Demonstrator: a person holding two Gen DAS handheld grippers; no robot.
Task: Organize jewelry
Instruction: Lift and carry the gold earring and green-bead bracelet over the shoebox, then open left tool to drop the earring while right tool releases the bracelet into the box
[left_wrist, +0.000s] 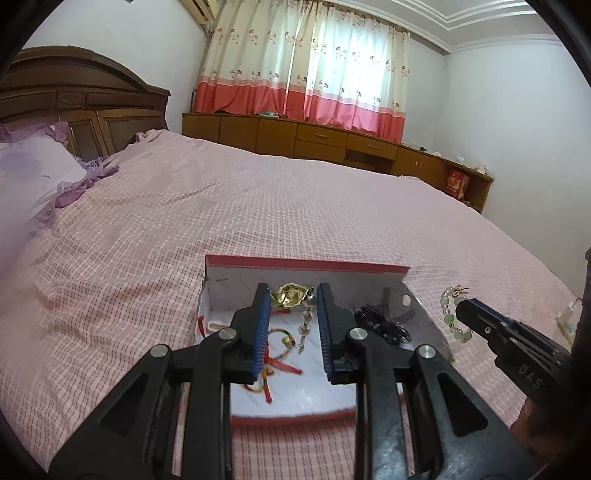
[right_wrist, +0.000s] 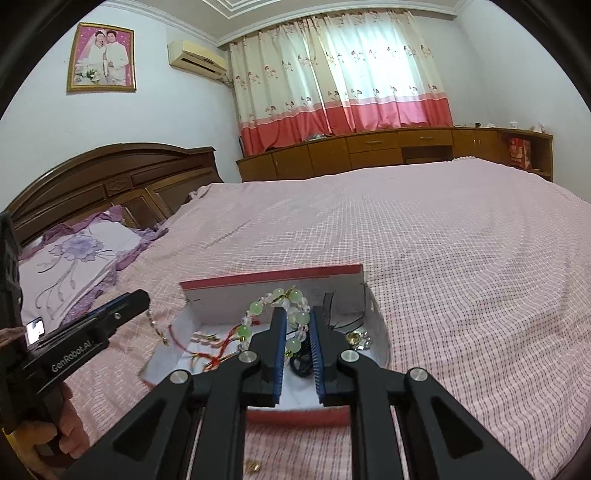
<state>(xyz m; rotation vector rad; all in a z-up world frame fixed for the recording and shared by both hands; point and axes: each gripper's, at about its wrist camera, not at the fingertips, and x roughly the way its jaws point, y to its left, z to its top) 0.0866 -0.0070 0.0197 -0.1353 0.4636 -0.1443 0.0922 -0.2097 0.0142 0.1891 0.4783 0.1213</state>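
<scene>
An open white box with a red rim (left_wrist: 306, 266) lies on the pink bed. My left gripper (left_wrist: 291, 291) hangs over it, shut on a gold ornament (left_wrist: 286, 297) from which a short strand of clear beads (left_wrist: 306, 325) dangles. From the right wrist view, the left gripper (right_wrist: 142, 295) sits at the box's (right_wrist: 273, 277) left side with a gold chain (right_wrist: 157, 328) hanging below it. My right gripper (right_wrist: 296, 312) is shut on a green and clear bead bracelet (right_wrist: 275, 295) above the box. In the left wrist view, the right gripper (left_wrist: 461, 306) and bracelet (left_wrist: 448, 315) are right of the box.
Inside the box lie red and multicoloured cord bracelets (left_wrist: 280, 350), a black cord bundle (left_wrist: 380, 321) and small gold pieces (right_wrist: 356, 338). A tiny gold item (right_wrist: 253, 467) rests on the pink checked bedspread (right_wrist: 461, 277) in front of the box. Pillows (right_wrist: 74, 266) lie far left.
</scene>
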